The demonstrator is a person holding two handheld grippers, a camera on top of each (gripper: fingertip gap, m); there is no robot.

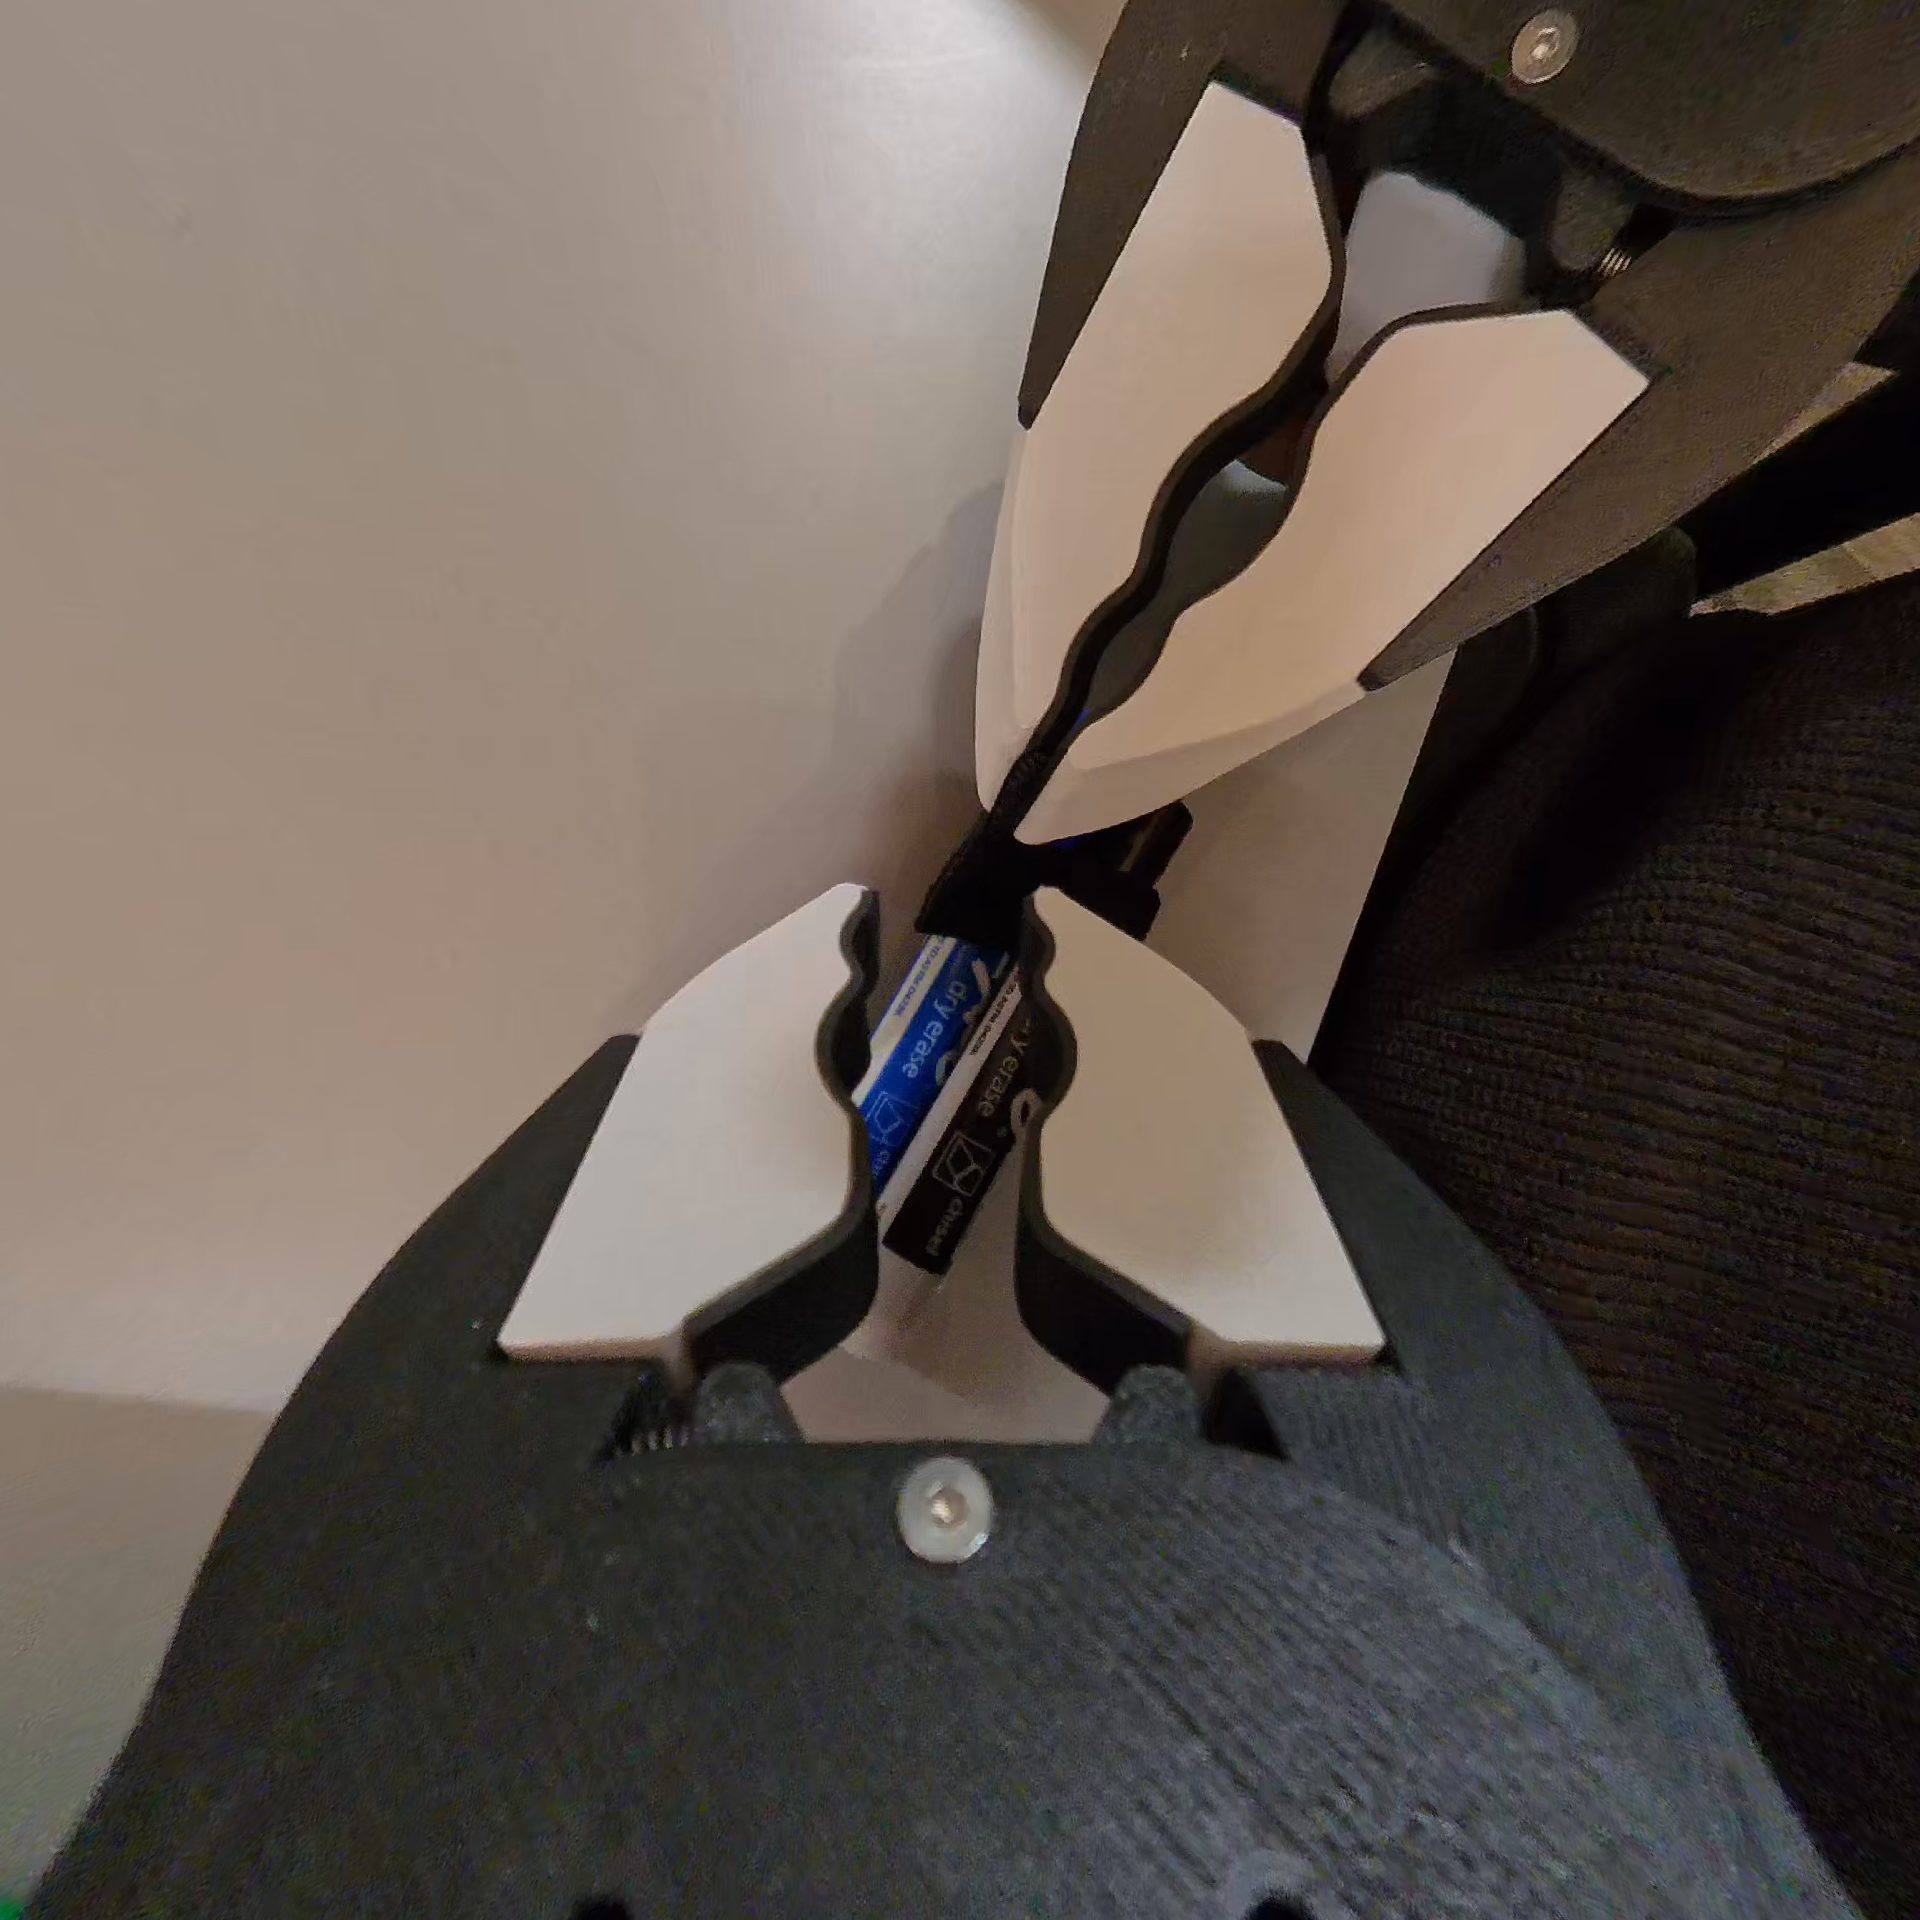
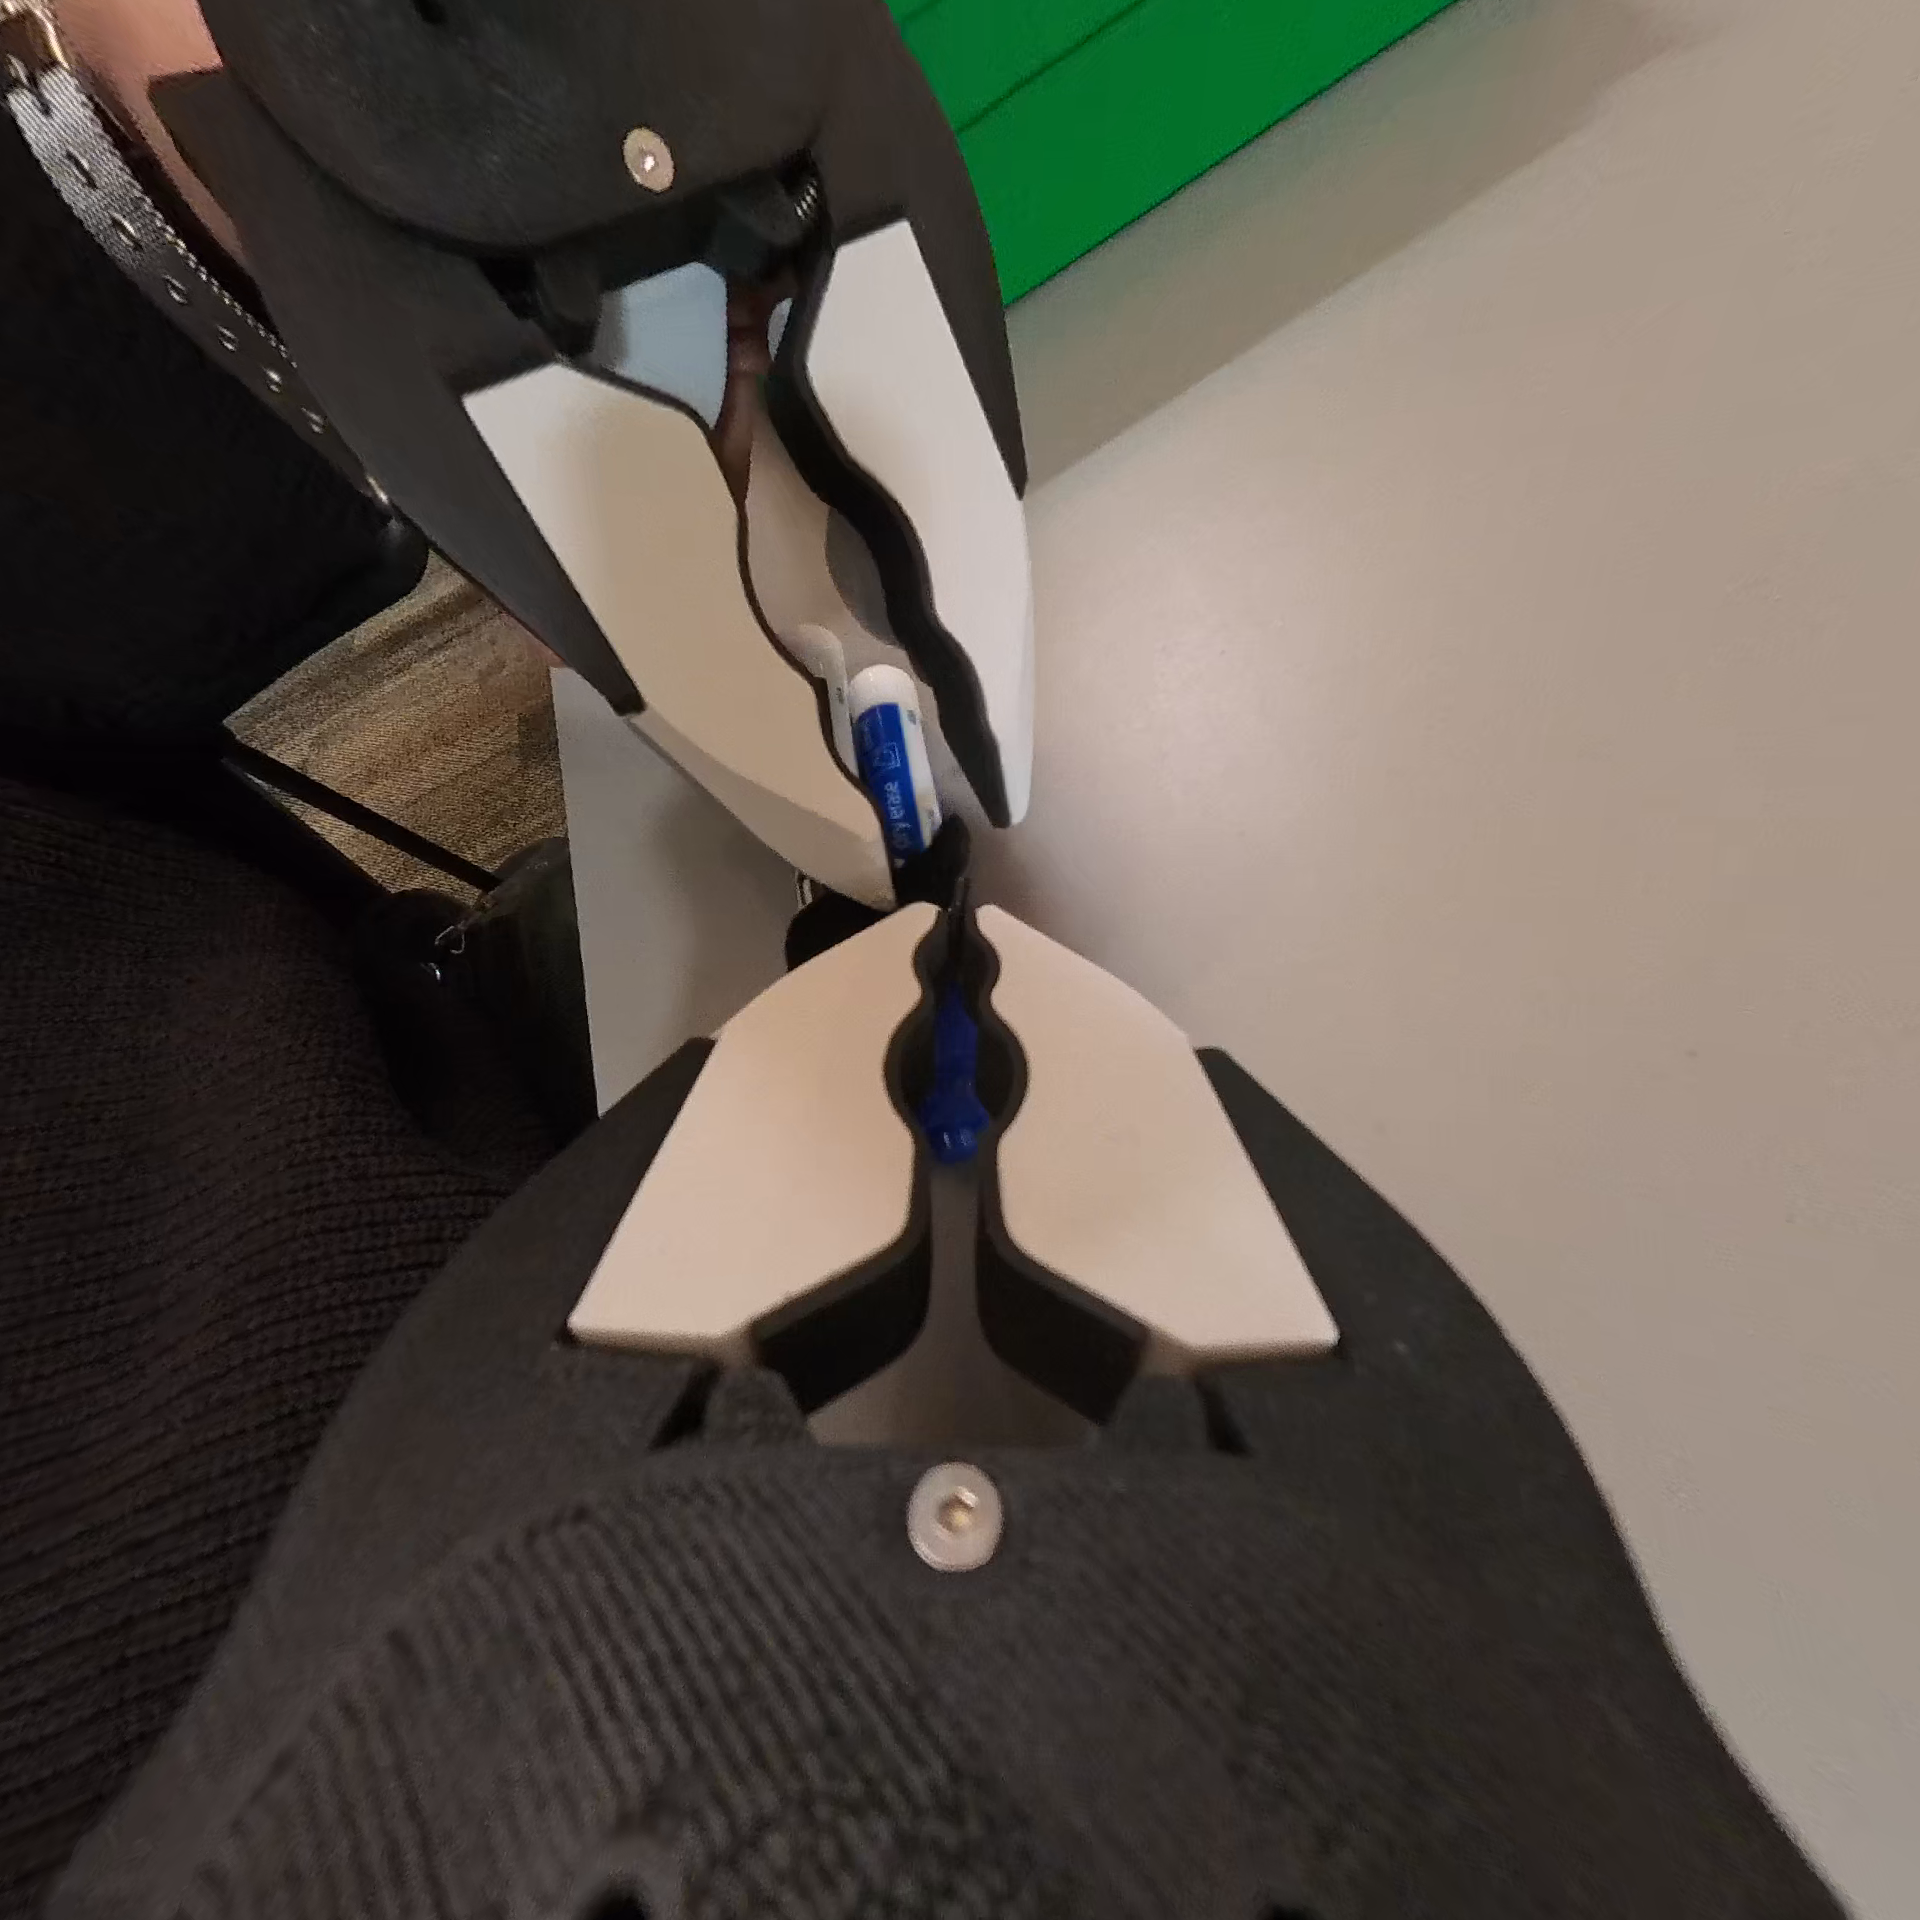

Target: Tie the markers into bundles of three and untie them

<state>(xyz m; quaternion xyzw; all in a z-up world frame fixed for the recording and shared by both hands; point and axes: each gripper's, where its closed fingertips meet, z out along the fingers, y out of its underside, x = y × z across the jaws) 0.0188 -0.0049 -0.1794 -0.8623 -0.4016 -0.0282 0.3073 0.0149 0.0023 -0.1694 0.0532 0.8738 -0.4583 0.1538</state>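
Here: left hand-held gripper [image 1: 951, 935] pinches markers [image 1: 925, 1081] | right hand-held gripper [image 2: 961, 914] pinches cap [image 2: 951, 1081] | table edge [image 2: 571, 831] near.

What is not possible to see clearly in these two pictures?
Left wrist view: most of the markers, covered by the left gripper.
Left wrist view: what the black piece is, pinched in the right gripper.
Right wrist view: the blue part, deep inside the right gripper; shape unclear.
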